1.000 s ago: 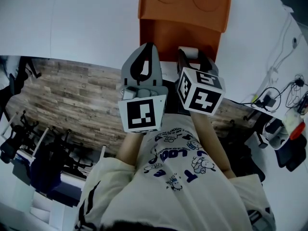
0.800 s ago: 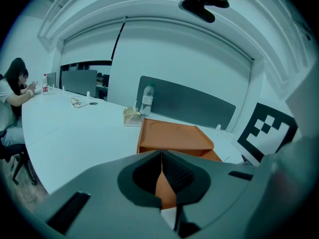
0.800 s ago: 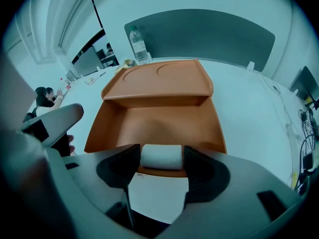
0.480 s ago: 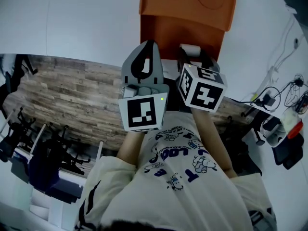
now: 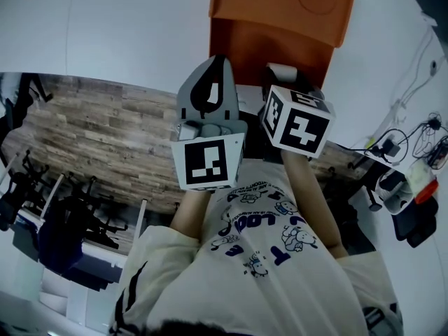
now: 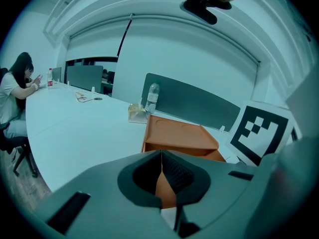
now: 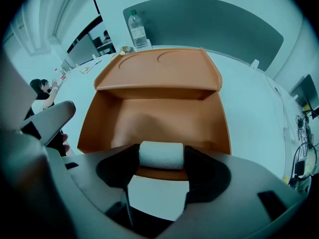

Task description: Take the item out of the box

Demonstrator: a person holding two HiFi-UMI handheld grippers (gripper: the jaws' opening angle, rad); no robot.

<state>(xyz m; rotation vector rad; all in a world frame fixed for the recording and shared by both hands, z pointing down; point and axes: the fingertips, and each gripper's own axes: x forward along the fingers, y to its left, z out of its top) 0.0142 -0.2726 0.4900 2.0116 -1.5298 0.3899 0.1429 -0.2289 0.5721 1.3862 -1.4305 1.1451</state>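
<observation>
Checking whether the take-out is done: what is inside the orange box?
The orange box shows a bare floor; nothing else lies there. A white roll sits at its near wall, between the right gripper's jaws. The roll and gripper cover the floor's nearest strip.

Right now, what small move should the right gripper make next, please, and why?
Probably close the right gripper on the white roll. The roll lies between the wide-set jaws at the near edge of the orange box and apparently is not yet squeezed, so it cannot be lifted out.
</observation>
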